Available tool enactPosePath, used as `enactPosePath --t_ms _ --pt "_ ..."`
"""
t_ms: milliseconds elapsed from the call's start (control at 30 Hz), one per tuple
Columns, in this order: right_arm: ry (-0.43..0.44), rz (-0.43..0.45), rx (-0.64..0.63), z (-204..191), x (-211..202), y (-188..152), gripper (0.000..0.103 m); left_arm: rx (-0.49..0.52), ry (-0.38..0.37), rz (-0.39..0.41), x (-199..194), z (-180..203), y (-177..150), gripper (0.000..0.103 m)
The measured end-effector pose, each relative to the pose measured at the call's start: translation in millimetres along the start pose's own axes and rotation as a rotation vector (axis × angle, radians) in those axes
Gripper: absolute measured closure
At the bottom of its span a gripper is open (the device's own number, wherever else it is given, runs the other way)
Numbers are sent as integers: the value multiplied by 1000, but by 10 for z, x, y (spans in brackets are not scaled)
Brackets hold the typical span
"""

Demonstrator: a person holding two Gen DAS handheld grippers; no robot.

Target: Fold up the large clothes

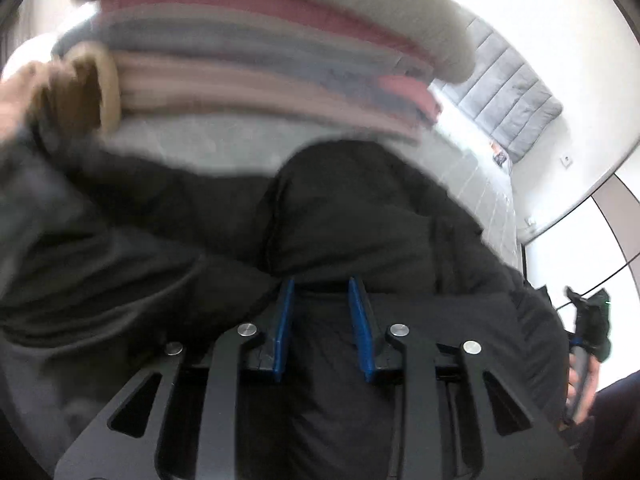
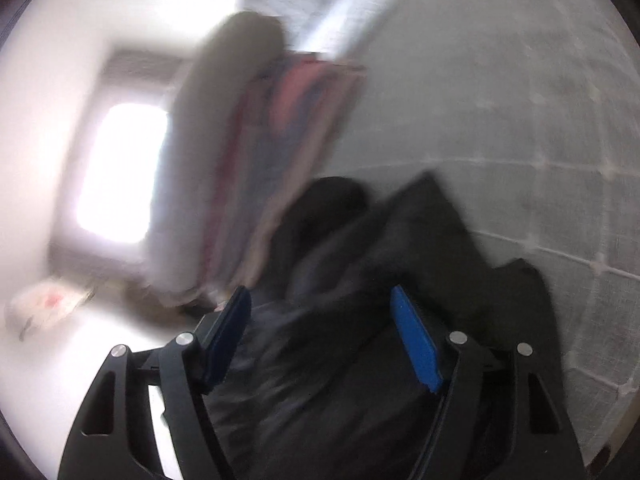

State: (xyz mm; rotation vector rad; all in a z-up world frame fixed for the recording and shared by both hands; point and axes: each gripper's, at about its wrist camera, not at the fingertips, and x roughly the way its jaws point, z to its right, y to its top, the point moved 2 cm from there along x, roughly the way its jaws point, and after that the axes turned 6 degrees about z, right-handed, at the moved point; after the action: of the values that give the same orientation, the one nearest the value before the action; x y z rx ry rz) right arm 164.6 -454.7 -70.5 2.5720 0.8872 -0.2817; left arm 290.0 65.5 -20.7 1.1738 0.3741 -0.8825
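A large black jacket [image 1: 352, 216] lies bunched on a grey quilted bed cover [image 1: 224, 148]. Its tan fur-trimmed hood [image 1: 92, 84] shows at the left. My left gripper [image 1: 322, 284] has its blue pads a narrow gap apart with black fabric between and under them. In the right wrist view the black jacket [image 2: 360, 300] fills the bottom. My right gripper [image 2: 320, 300] is open wide, blue pads on either side of the fabric, not clamped. The other gripper's handle [image 1: 588, 328] shows at the right edge of the left wrist view. Both views are motion-blurred.
A stack of folded clothes [image 1: 256, 52] in pink, blue, red and beige stands just behind the jacket; it also shows in the right wrist view [image 2: 280, 140]. A grey padded headboard [image 1: 512, 100] leans on the white wall. A bright window [image 2: 120, 176] is at left.
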Motion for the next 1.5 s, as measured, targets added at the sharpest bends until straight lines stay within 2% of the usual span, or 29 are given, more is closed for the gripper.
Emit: enactPosePath --t_ms 33,100,133,200,300,500,667,767,867,933,1067,1200,1267,1400,1500 --pt "64 -31 -69 -236 -36 -127 33 18 2 39 -107 60 8 76" --pt "136 -102 -172 -566 -32 -354 33 77 41 119 -395 149 -21 75" --pt "170 -168 -231 -754 27 -515 33 99 56 140 -477 189 -30 75" --pt "154 -249 -285 -894 187 -685 33 134 90 169 -627 221 -93 75" --pt "49 -282 -321 -837 446 -731 33 189 164 185 -659 243 -150 75" --pt "-96 -236 -247 -416 766 -461 33 215 260 191 -469 148 -157 74" --pt "-134 -235 -214 -232 947 -320 33 217 321 191 -82 -24 -82 74" --pt "-124 -202 -235 -323 848 -320 33 217 327 191 -25 -24 -78 74" --pt "-28 -134 -247 -488 484 -382 33 236 335 218 -147 15 -128 74" --pt "-4 -93 -269 -558 277 -437 33 248 345 232 -219 20 -153 74" --pt "-59 -47 -321 -554 6 -489 33 267 370 263 -336 37 -176 74" --pt "-157 -101 -276 -206 241 -490 33 266 379 267 -316 24 -187 73" --pt "-152 -115 -233 -94 312 -453 33 262 383 262 -288 19 -181 73" --pt "-113 -72 -240 -273 162 -445 33 300 416 308 -412 108 -212 72" --pt "-63 -38 -274 -469 -132 -503 33 344 438 361 -606 206 -273 69"
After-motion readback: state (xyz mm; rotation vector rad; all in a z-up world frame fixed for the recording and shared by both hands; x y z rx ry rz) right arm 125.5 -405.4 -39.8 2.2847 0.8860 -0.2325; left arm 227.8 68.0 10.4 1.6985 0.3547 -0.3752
